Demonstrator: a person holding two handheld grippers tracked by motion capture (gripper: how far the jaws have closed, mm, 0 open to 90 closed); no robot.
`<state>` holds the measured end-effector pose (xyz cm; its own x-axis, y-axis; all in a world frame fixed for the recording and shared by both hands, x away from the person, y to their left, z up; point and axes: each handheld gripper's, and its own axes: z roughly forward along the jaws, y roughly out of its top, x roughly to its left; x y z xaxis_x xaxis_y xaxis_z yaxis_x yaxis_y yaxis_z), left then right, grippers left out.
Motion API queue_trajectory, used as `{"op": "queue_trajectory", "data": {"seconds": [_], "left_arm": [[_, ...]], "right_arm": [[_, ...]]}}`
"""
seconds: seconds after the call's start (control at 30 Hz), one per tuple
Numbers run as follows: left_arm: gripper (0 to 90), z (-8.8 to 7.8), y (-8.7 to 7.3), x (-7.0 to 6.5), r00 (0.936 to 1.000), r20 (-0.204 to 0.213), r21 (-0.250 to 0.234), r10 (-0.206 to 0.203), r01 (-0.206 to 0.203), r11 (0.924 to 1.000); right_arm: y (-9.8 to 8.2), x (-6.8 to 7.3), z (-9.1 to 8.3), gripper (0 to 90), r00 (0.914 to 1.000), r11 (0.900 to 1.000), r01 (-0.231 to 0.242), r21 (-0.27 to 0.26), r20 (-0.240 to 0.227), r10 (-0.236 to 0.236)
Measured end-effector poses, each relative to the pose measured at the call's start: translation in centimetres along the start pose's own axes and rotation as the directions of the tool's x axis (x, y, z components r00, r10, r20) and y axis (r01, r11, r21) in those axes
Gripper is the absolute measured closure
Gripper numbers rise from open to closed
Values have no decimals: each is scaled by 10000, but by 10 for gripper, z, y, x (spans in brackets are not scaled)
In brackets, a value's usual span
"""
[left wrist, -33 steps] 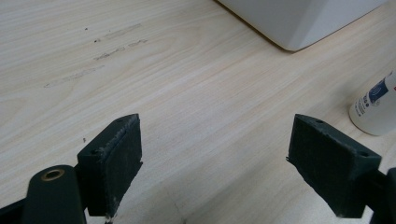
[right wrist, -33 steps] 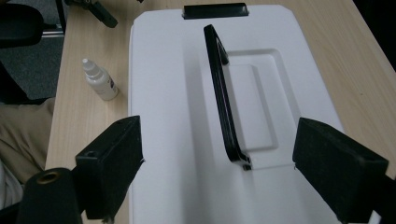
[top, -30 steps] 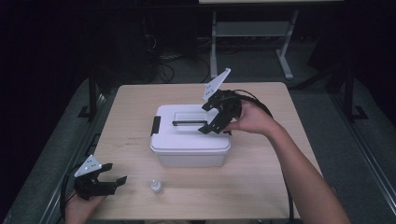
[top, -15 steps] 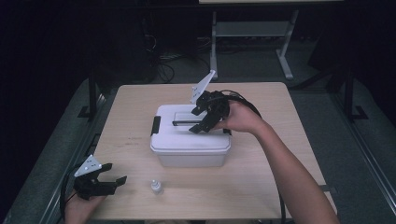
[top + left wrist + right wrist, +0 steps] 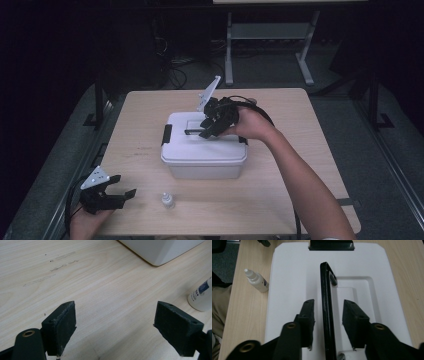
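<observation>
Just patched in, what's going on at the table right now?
A person is working the right tongs over a white lidded box in the middle of the table. The jaws straddle the box's black carry handle and have just been closing on it, but gaps show on both sides, so there is no grip yet. The left tongs sit open and empty near the table's front left corner, beside a small white dropper bottle. The box's black end latch looks closed.
</observation>
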<state>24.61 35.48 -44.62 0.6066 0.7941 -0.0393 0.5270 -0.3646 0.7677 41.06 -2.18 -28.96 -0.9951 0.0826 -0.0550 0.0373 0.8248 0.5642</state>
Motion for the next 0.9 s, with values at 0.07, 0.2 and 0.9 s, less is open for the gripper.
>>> {"op": "queue_trajectory", "data": {"seconds": [0.07,0.2,0.9], "left_arm": [[172,0,0,0,10000,-3,-19,-5,5,10000],[172,0,-1,0,10000,13,-32,-25,25,10000],[172,1,-1,2,10000,61,22,-20,20,10000]], "right_arm": [[1,-2,1,660,10000,9999,8,103,-1,-8],[0,-7,2,707,9999,9999,-104,14,-70,104],[5,-22,5,824,9994,9998,-111,188,-312,117]]}}
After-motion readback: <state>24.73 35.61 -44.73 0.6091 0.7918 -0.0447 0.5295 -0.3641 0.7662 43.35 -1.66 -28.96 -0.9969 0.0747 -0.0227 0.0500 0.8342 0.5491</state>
